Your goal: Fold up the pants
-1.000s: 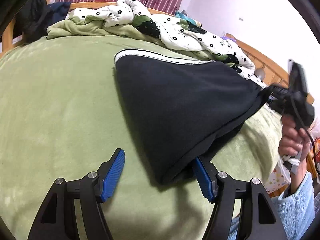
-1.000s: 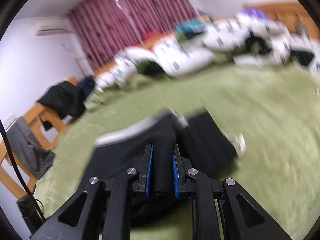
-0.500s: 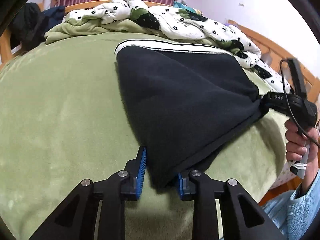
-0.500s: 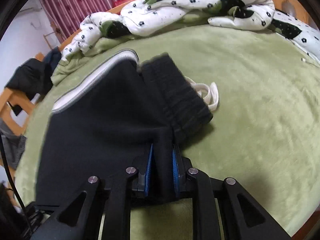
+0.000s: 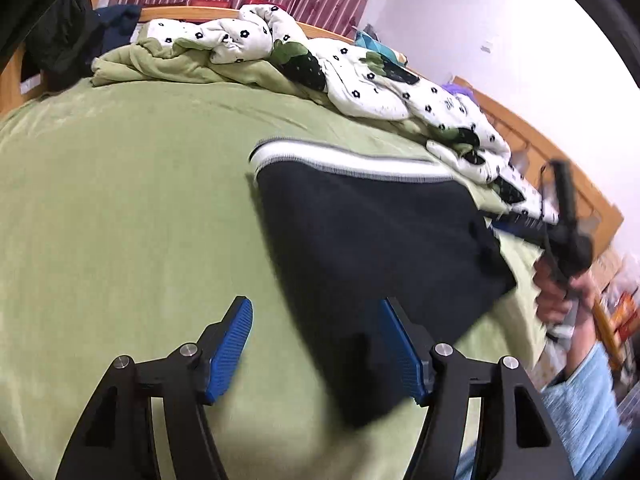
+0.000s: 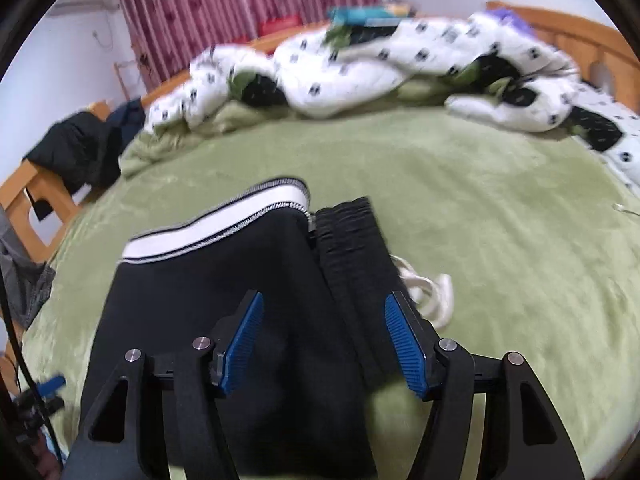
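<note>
Left wrist view: black pants (image 5: 372, 248) lie folded on the green blanket (image 5: 132, 216), white side stripe along the far edge, near corner reaching btwn the blue pads. Left gripper (image 5: 316, 344) has just let go; jaws have been opening and stand apart, cloth btwn them but not pinched. Pants' near edge is motion-blurred. At the right rim the right gripper (image 5: 516, 222) is blurred and partly cut off, a hand (image 5: 560, 296) w/ a light-blue sleeve on its handle; its jaw state can't be read from here. Behind: a crumpled white floral quilt (image 5: 360, 76) heaped along the far side, wooden bed frame, dark clothes top left, red curtain.

Right wrist view: right gripper (image 6: 324, 340) also just released, jaws spread, pads clear of the fabric. Pants (image 6: 224, 312) sit below and ahead, ribbed black waistband (image 6: 352, 252) btwn the pads, white drawstring (image 6: 432, 292) spilling onto the blanket just right of it. Quilt is smeared by blur. Pants' near end is hidden under the gripper body.
</note>
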A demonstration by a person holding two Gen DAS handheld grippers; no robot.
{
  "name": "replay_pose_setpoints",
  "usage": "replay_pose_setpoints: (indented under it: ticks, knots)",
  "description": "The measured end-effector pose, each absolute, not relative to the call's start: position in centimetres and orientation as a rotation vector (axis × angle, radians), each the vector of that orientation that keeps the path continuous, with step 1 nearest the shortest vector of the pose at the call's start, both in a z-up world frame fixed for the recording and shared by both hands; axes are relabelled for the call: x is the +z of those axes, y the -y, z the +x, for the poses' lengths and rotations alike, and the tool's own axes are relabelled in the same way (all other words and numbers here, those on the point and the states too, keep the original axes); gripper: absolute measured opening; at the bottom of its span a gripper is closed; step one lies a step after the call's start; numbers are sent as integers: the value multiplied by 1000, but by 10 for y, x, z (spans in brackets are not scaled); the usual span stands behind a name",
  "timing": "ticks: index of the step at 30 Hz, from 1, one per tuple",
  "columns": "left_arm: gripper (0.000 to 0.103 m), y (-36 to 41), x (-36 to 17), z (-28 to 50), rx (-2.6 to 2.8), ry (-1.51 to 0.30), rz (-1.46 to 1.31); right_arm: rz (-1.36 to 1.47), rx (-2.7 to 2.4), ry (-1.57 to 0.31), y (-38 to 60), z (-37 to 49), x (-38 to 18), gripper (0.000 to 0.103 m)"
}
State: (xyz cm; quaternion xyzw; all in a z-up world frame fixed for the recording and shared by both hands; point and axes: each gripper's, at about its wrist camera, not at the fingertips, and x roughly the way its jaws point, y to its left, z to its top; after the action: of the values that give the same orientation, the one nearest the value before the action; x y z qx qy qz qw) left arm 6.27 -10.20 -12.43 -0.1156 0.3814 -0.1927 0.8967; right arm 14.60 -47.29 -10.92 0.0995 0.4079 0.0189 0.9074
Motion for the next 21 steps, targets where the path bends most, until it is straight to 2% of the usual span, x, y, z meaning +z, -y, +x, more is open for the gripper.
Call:
replay_pose_setpoints:
  ticks: [7,12,16,18,19,20,21]
  knots:
    - [62,108,-166,150,-416,-941,-366,56,-31,-849,471,172,-130,69]
    - [64,111,-191,171,-473,-969,-434,121,-2,-889,484,185,-139,71]
    - [59,126,-192,180,-473,-965,-408,218,63,-951,492,198,-152,75]
    - [49,128,-189,182,-465,-965,-409,271,92,-975,497,197,-151,71]
    - [39,125,-187,182,-464,-961,-416,282,99,-982,499,195,-148,70]
    - [31,122,-184,181,-460,-951,-434,272,97,-980,497,192,-144,65]
    - [28,120,-181,181,-460,-944,-448,261,94,-972,494,190,-141,58]
